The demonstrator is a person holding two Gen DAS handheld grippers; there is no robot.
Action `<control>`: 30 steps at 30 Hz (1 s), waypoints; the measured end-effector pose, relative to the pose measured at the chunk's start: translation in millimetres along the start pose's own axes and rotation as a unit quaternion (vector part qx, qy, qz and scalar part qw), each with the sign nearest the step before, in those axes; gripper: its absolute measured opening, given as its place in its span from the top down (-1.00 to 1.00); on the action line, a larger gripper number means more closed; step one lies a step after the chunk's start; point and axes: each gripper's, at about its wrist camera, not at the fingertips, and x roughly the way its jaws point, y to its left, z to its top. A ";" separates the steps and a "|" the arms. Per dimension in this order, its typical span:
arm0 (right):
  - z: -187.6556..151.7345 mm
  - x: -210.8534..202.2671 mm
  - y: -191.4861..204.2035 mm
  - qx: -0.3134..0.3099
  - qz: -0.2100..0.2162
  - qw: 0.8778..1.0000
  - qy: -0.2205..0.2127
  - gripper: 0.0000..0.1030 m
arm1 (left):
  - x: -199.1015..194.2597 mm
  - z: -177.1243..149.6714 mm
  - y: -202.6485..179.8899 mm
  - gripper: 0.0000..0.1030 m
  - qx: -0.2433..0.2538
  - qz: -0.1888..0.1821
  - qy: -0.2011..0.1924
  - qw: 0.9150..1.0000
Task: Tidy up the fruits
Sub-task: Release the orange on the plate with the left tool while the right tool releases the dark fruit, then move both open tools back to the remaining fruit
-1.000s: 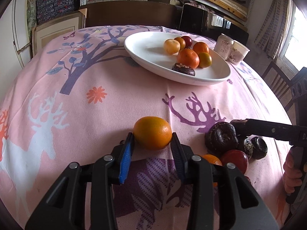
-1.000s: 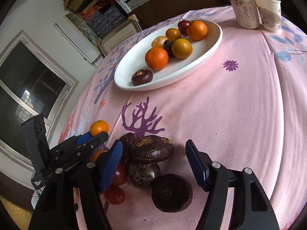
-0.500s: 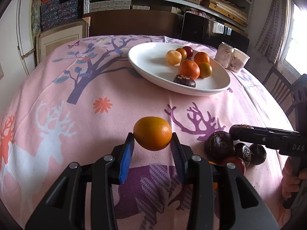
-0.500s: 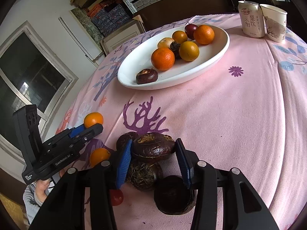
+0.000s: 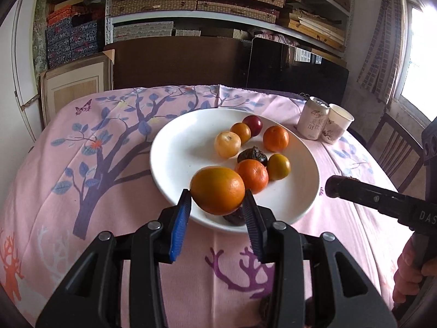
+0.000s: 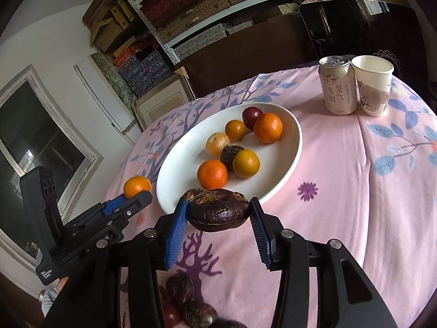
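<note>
In the left wrist view, an orange [image 5: 217, 190] is pinched between the blue pads of the left gripper [image 5: 217, 213] and is held in the air over the near rim of a white plate [image 5: 174, 161]. On the plate are seen two smaller oranges, two yellowish fruits, a pale round fruit, a dark red plum [image 5: 252, 122] and a wrinkled dark fruit. A drink can [image 5: 312, 121] and a paper cup [image 5: 337, 123] are placed touching each other beyond the plate, on a pink tablecloth [image 5: 68, 191] printed with trees and deer. The right gripper is seen from the side at the right edge; its grip cannot be told from here.

In the right wrist view, a dark wrinkled passion fruit [image 6: 218, 213] is clamped between the pads of the right gripper [image 6: 218, 218] and is held just before the near rim of the plate [image 6: 289, 153]. The left gripper [image 6: 131, 199] is seen to the left with its orange [image 6: 136, 186] beside the plate's edge. More dark fruits [image 6: 180, 287] are left on the cloth below, close to the camera.
</note>
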 end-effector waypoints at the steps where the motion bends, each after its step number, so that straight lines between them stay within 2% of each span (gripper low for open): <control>1: 5.1 8.5 -0.7 0.001 0.000 1.000 0.002 0.10 | 7.6 2.5 2.0 0.26 -0.004 0.000 0.004 1.000; 3: 10.7 21.0 -5.4 0.011 -0.001 1.000 0.003 0.05 | 21.4 3.7 7.0 0.24 -0.019 0.003 0.010 1.000; 4: 11.4 23.3 -8.4 0.016 0.000 1.000 0.000 0.04 | 25.8 2.3 9.3 0.12 -0.022 0.002 0.013 1.000; 5: 11.6 24.0 -11.8 0.020 0.000 1.000 -0.002 -0.07 | 28.2 0.6 10.4 0.03 -0.020 -0.001 0.017 1.000; 7: 11.5 22.4 -17.5 0.032 -0.003 0.999 -0.006 -0.12 | 27.6 -2.9 14.2 0.00 -0.019 0.000 0.018 1.000; 10: 7.8 16.4 -18.5 0.039 0.004 0.999 -0.006 -0.12 | 17.4 -4.6 20.6 -0.19 -0.036 -0.009 0.009 0.999; 13: -2.0 10.2 -15.6 0.029 -0.002 1.000 -0.004 -0.15 | 1.9 -9.7 22.0 -0.23 -0.036 -0.009 -0.002 0.999; 16: -17.6 3.7 -15.0 0.027 -0.002 1.000 0.004 -0.19 | -12.2 -17.6 20.8 -0.51 -0.034 -0.001 -0.015 0.999; 19: -33.8 -2.3 -11.9 0.020 -0.002 1.000 0.014 -0.21 | -20.8 -26.5 17.2 -0.54 -0.027 0.001 -0.016 0.999; 24: -57.3 -23.9 -4.2 -0.005 -0.002 1.000 0.006 -0.31 | -34.9 -52.4 4.5 -0.58 0.002 0.001 -0.005 1.000; 28: -75.7 -39.2 -1.7 -0.021 0.001 1.000 0.010 -0.33 | -51.3 -76.8 -4.9 -0.76 0.028 0.022 -0.004 0.999; 30: -84.8 -46.5 -3.2 -0.023 0.003 1.000 0.013 -0.34 | -62.4 -85.9 -6.2 -0.79 0.035 0.029 -0.011 0.999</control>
